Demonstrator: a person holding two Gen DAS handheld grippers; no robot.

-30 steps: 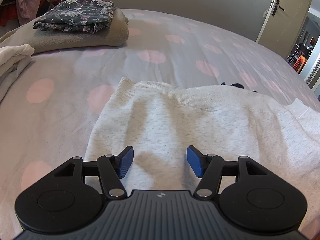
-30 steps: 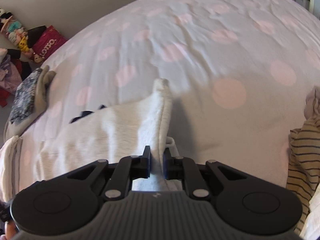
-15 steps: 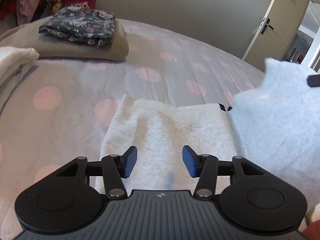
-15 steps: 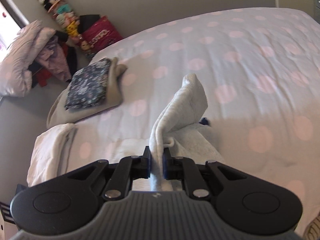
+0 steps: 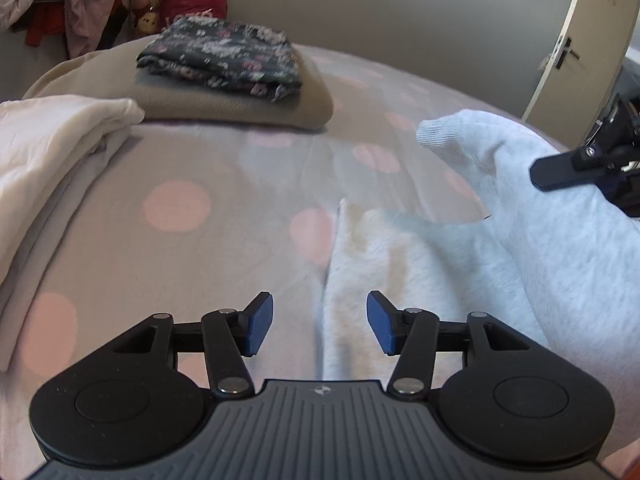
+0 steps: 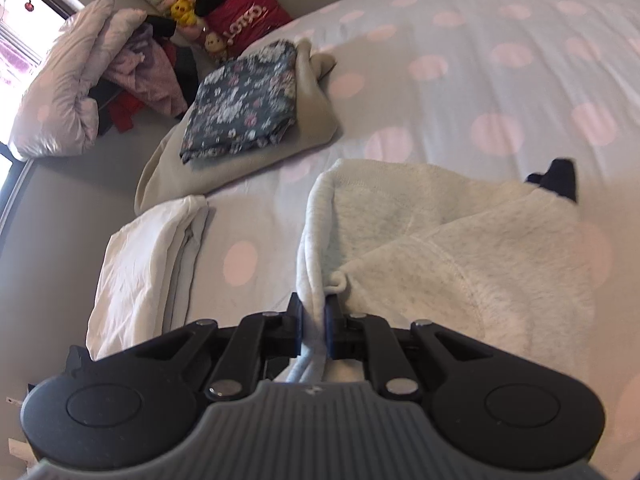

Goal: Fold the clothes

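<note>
The grey sweatshirt (image 6: 460, 248) lies at the centre of the bed (image 6: 500, 60), soft and floppy. The right tongs (image 6: 314, 326) pinch its ribbed edge; the left tongs (image 5: 316, 322) hover wide open, holding nothing. A thick hem gives the firmest hold.

Red bag (image 6: 250, 20) by wall: white lettering, reads roughly "LOTSO"; nothing else legible.
</note>
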